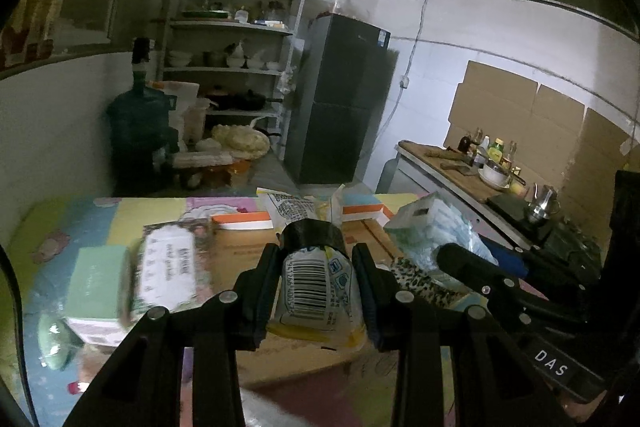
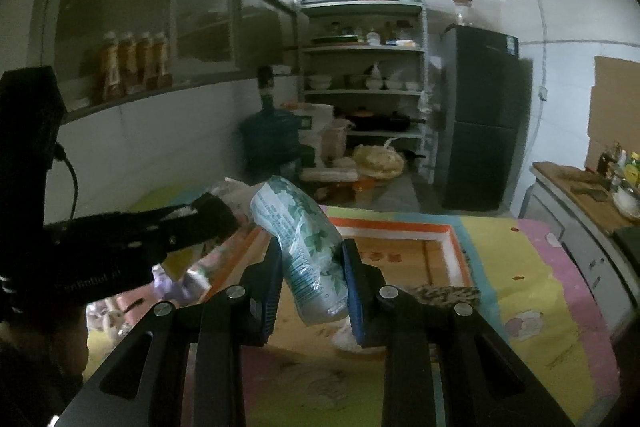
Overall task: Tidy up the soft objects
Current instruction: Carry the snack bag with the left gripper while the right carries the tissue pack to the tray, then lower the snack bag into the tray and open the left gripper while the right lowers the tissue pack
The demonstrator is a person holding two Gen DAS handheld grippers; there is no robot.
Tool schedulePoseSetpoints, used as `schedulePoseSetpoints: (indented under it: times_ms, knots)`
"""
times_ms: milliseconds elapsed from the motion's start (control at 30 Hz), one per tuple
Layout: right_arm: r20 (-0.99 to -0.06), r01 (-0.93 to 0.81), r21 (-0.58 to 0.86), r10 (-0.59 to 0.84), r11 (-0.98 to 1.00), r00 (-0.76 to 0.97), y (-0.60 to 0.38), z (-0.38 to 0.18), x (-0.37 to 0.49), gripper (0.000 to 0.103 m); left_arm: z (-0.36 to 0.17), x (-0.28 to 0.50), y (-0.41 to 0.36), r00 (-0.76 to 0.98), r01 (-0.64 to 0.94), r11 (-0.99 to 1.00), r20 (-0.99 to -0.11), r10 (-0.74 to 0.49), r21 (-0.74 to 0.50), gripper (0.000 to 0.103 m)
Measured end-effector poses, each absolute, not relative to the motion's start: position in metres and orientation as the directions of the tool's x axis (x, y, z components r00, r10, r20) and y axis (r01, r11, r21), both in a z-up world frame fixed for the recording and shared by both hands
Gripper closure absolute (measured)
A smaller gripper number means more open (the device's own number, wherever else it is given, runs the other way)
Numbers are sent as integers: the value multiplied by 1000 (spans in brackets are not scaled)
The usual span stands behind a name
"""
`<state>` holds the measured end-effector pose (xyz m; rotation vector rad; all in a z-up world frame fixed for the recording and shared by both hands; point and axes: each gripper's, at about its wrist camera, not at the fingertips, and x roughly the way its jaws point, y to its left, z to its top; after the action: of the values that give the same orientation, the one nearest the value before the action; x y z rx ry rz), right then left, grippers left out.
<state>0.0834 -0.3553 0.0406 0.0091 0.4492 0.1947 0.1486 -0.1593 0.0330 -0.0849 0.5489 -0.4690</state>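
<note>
Our left gripper (image 1: pixel 316 287) pinches a crinkly yellow barcoded packet (image 1: pixel 314 291), black-banded; its print is too small to read. Our right gripper (image 2: pixel 310 283) squeezes a soft leaf-printed pack (image 2: pixel 304 251). Both hang over the shallow orange-rimmed cardboard box (image 2: pixel 452 251) on the pastel mat (image 2: pixel 532 291).

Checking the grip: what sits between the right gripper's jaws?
A soft clear pack with green leaf print, pinched between the right gripper jaws, seen in the right wrist view.
</note>
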Motion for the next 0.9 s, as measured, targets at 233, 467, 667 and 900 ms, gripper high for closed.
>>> schedulePoseSetpoints:
  times_ms: [233, 467, 667, 900]
  knots:
    - [-436, -141, 69, 157, 988, 886, -393, 39, 106, 74, 24, 174, -190, 739, 395, 899, -515, -434, -191, 66]
    - [-463, -114, 80, 138, 990, 875, -418, 33, 136, 74, 14, 200, -219, 731, 368, 910, -546, -410, -191, 66]
    - [-487, -107, 92, 139, 990, 862, -432, 27, 168, 74, 4, 225, -239, 720, 340, 921, -577, -386, -192, 66]
    - [-517, -101, 122, 150, 987, 843, -449, 15, 198, 74, -12, 251, -251, 685, 306, 927, -626, -372, -216, 66]
